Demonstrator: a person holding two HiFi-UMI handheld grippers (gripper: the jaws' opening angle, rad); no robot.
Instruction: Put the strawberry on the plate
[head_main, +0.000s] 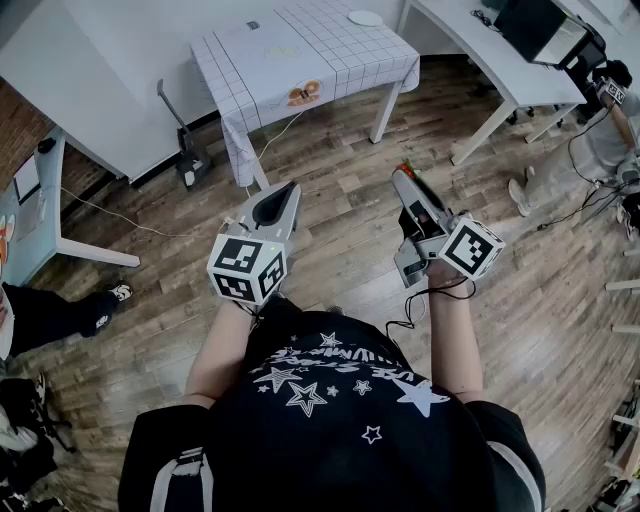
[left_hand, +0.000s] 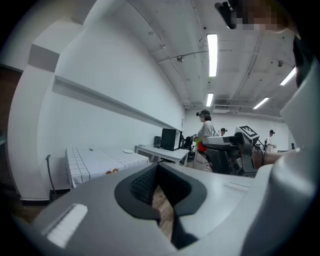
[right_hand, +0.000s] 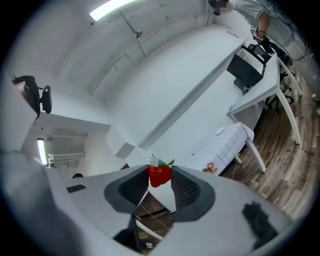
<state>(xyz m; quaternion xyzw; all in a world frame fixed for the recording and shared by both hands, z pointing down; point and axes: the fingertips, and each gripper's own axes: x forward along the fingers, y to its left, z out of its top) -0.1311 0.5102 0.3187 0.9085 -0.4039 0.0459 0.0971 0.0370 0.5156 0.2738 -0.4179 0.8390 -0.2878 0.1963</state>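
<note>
Red strawberry (right_hand: 160, 175), white grid-lined tablecloth (head_main: 300, 50), brown plank floor (head_main: 340, 205), white plate (head_main: 365, 17)

Table (head_main: 300, 55) stands ahead, plate (head_main: 365, 18) on its far right corner — desk (head_main: 470, 50) to its right. Strawberry (right_hand: 160, 176) sits between the jaws of the right gripper (head_main: 404, 174), well short of the table. Left gripper (head_main: 284, 192) alongside, to the left.

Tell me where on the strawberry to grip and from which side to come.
Grip the strawberry across its red body, just below the green leaves, one pad on each flank, coming from the tapered end. The body looks the widest and firmest part, while the leaves give no hold. The right gripper already holds it this way, leaves poking past its tips.
</note>
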